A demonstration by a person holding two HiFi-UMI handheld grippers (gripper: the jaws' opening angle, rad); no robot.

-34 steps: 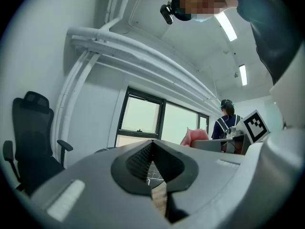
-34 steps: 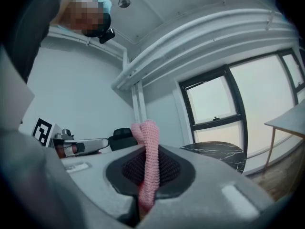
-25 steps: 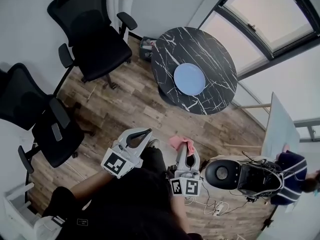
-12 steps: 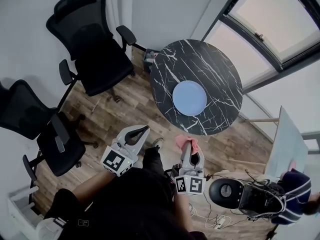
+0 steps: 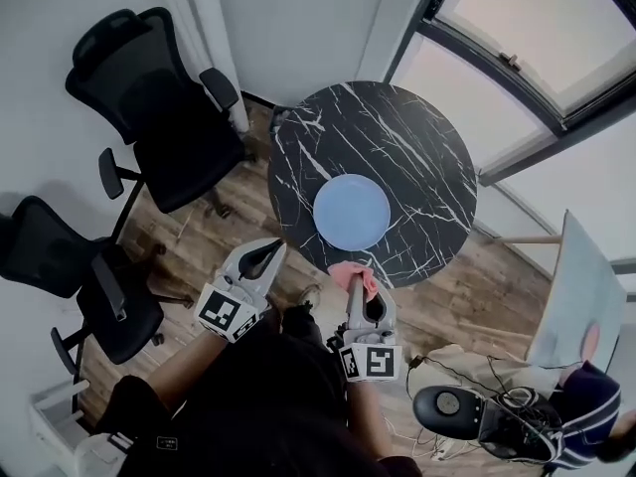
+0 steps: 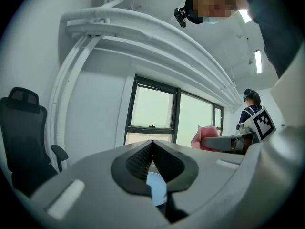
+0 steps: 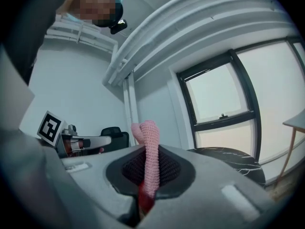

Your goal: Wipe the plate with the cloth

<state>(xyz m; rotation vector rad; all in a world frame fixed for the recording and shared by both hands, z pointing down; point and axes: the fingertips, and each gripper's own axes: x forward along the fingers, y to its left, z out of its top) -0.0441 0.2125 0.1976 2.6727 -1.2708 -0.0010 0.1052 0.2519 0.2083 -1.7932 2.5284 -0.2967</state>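
Note:
A light blue plate (image 5: 352, 212) lies on the round black marble table (image 5: 417, 147), towards its near edge. My right gripper (image 5: 355, 288) is shut on a pink knitted cloth (image 5: 353, 275), which pokes up between the jaws (image 7: 148, 149) and hangs at the table's near rim, just short of the plate. To the left of the table's edge my left gripper (image 5: 273, 249) is shut with nothing held; through its jaws a sliver of the blue plate (image 6: 157, 187) shows. The pink cloth (image 6: 202, 138) and the right gripper appear at the right in the left gripper view.
Two black office chairs (image 5: 159, 97) (image 5: 60, 266) stand on the wood floor at left. A large window (image 5: 537, 28) runs along the upper right. A black round device with cables (image 5: 452, 410) lies at lower right, near another person (image 5: 586, 415).
Both grippers have moved forward towards the table; the table and plate now lie much closer, and the cloth has reached the table's near rim.

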